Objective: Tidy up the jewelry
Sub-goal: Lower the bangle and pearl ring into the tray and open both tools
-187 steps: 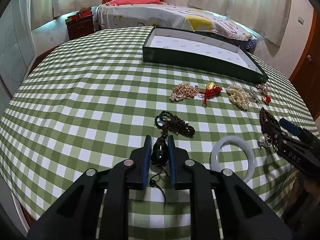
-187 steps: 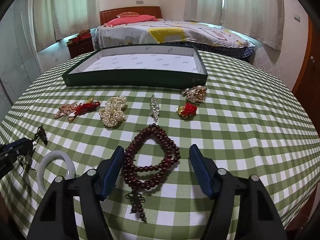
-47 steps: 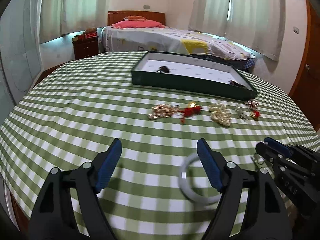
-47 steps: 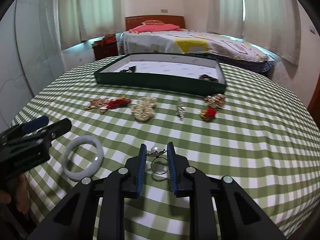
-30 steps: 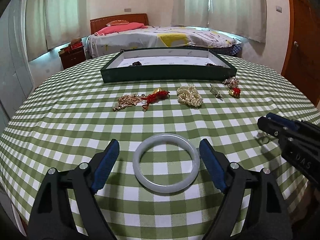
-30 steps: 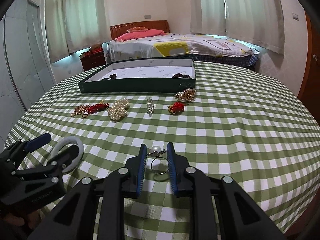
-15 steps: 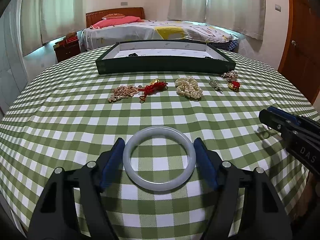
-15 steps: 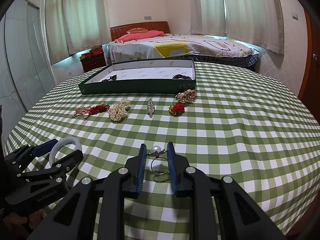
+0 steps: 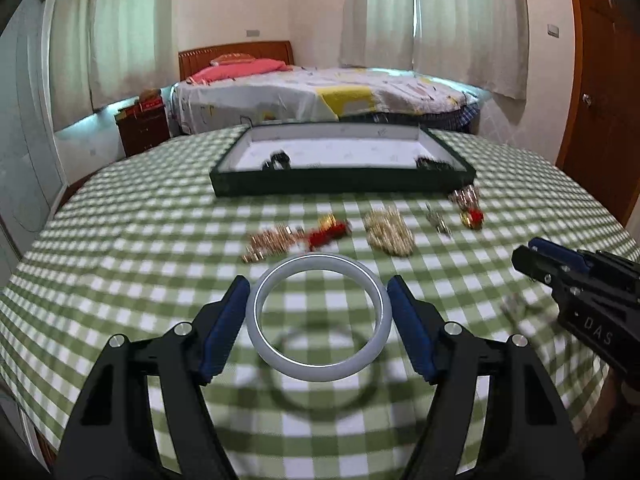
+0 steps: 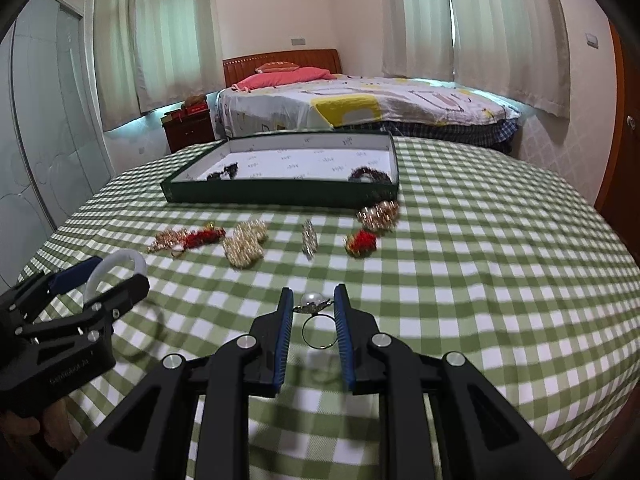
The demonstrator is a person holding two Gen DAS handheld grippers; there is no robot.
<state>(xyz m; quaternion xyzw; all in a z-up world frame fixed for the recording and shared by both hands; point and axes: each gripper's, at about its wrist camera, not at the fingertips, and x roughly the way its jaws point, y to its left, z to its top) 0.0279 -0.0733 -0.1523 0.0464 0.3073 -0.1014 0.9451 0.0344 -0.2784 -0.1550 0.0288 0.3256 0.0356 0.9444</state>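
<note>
White bangle point(image 9: 318, 316) & pearl ring point(image 10: 316, 322), both clamped, off tablecloth point(image 9: 120, 240).

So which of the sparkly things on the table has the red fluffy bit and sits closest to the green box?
The small red tassel charm, just beside the gold bead cluster at the box's right corner. The other red one lies farther left, with a gold chain.

Both wrist views forward — shared tray point(image 9: 224, 188)

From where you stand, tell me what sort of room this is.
A bedroom at home, most likely: a made bed with a wooden headboard, a bedside cabinet, and curtained windows behind the checked table.
</note>
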